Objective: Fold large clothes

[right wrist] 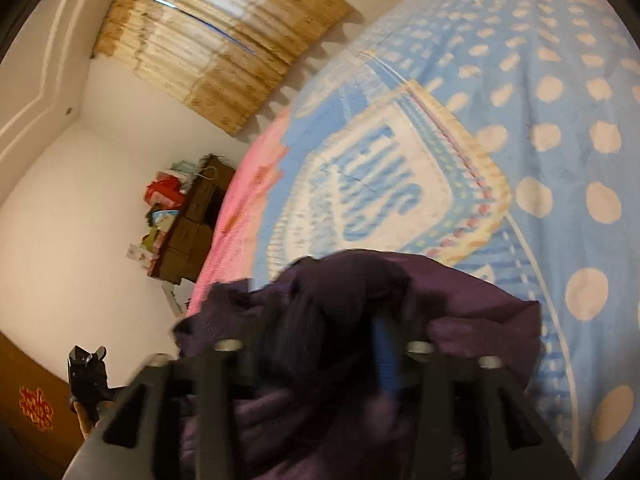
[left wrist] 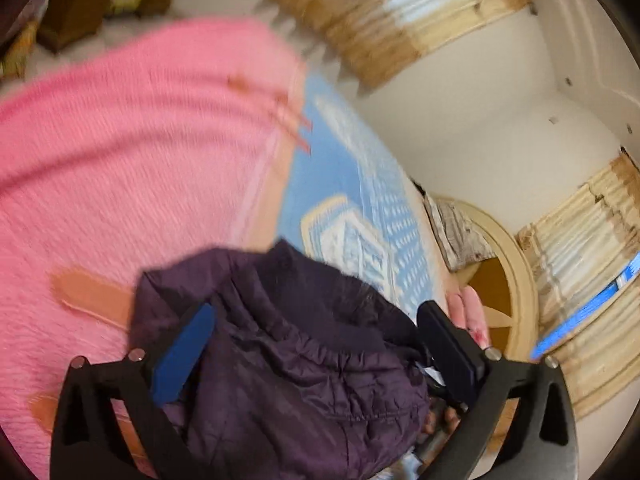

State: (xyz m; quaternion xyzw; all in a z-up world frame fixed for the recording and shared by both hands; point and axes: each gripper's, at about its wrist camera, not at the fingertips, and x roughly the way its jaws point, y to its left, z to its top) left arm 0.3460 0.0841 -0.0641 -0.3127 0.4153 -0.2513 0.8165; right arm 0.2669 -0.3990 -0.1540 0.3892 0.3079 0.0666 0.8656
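Observation:
A dark purple quilted jacket (left wrist: 288,340) lies bunched on the bed, at the edge where the pink cover (left wrist: 120,168) meets the blue blanket (left wrist: 344,184). My left gripper (left wrist: 320,344) stands open, wide, with the jacket's folds loose between its blue pad (left wrist: 184,352) and its dark pad (left wrist: 452,344). The right wrist view is blurred. There my right gripper (right wrist: 304,360) is open over the same jacket (right wrist: 472,304), with purple cloth bulging between its fingers and not pinched. The jacket hides the fingertips of the right gripper.
The blue blanket with pale dots (right wrist: 568,152) fills the right of the bed. White walls and tan curtains (right wrist: 224,40) lie beyond. A brown cabinet with clutter (right wrist: 192,224) stands past the pink cover. A beige round frame (left wrist: 520,280) sits beside the bed.

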